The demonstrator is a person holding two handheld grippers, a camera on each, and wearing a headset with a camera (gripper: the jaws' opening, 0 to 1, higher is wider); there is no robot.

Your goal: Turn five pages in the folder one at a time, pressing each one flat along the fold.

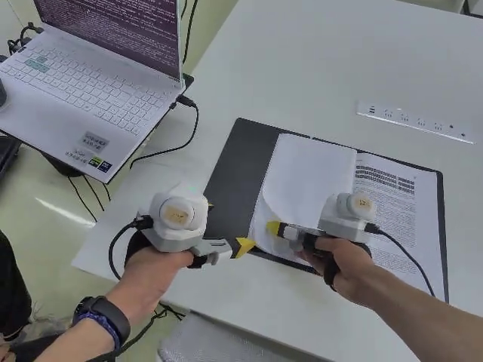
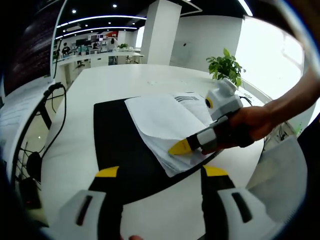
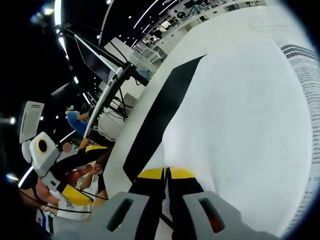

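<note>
Black covers framed the open folder [image 1: 232, 177], which lay on the white table [image 1: 317, 68] toward 4 o'clock in the head view. One blank page [image 1: 306, 185] arched up off the printed sheet [image 1: 400, 200], its free edge curling toward 9 o'clock. The right gripper [image 1: 273, 228] had its jaws pressed together on that page's near edge. The left gripper [image 1: 243, 246], jaws spread wide and holding nothing, hovered by the folder's 7 o'clock corner.

Left gripper [image 2: 160, 171] — jaws apart, right gripper [image 3: 166, 173] — jaws closed
</note>
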